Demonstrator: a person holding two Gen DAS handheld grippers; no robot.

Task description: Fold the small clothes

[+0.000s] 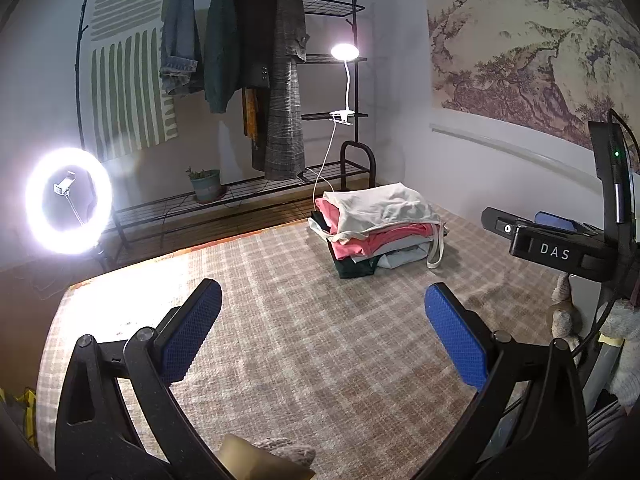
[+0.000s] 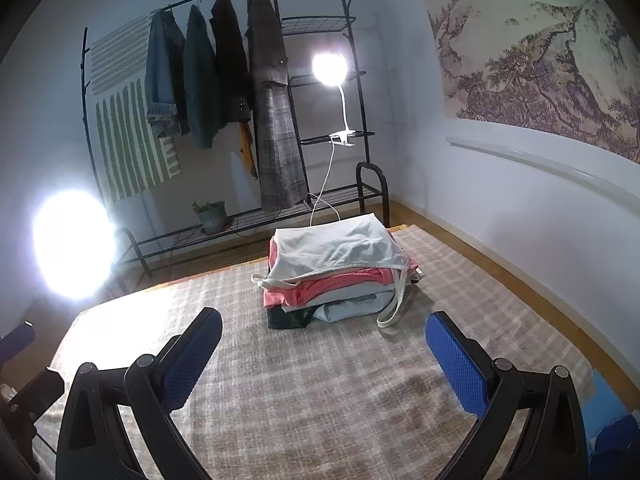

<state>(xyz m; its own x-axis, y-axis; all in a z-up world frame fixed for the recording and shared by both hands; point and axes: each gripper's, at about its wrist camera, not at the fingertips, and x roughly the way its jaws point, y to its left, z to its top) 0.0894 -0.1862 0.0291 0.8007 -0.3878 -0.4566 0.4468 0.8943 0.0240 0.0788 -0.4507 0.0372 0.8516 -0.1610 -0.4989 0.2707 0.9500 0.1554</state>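
Note:
A stack of folded small clothes (image 1: 376, 226) sits at the far end of a checked beige cloth (image 1: 304, 344); a white strapped top lies on pink, pale grey and dark pieces. The stack also shows in the right wrist view (image 2: 340, 268), with a white strap hanging off its front. My left gripper (image 1: 322, 304) is open and empty, above the cloth and short of the stack. My right gripper (image 2: 324, 336) is open and empty, close in front of the stack. The right gripper's body (image 1: 560, 240) shows at the right of the left wrist view.
A black clothes rack (image 1: 248, 60) with hanging coats stands at the back. A ring light (image 1: 68, 200) glares at the left and a clip lamp (image 1: 344, 52) shines on the rack. A potted plant (image 1: 206, 184) sits on the rack's lower shelf. The wall runs along the right.

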